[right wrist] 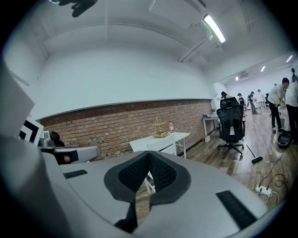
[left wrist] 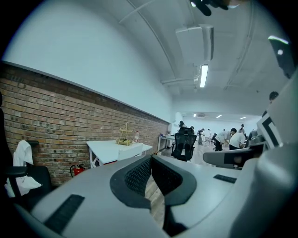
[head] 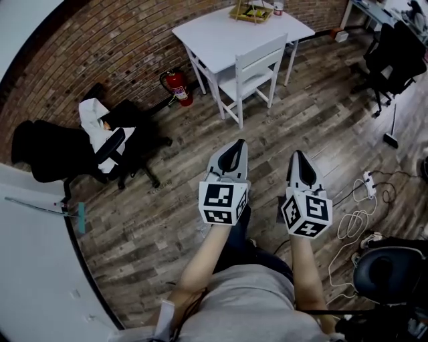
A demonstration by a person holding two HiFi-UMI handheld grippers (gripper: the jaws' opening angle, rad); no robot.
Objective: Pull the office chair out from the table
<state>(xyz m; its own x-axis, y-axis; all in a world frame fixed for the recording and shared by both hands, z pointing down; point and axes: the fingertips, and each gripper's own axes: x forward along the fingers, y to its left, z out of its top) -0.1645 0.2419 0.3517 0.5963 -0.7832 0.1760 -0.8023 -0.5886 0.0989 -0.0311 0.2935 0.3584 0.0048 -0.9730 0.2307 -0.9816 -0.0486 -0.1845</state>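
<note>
White-painted wood, the chair (head: 253, 69) stands pushed in against the near side of the white desk (head: 214, 33), over by the brick wall (head: 114, 40). A wire basket (head: 251, 12) sits at the desk's far edge. The person's two claws point that way, side by side above the plank floor (head: 167, 220) and well short of the chair. The left claw (head: 238, 144) is pinched together with nothing in it, and so is the right claw (head: 296, 155). A red fire extinguisher (head: 178, 87) stands by the wall left of the desk. Further left is a black office chair (head: 127, 143) draped with a white garment (head: 93, 120).
</note>
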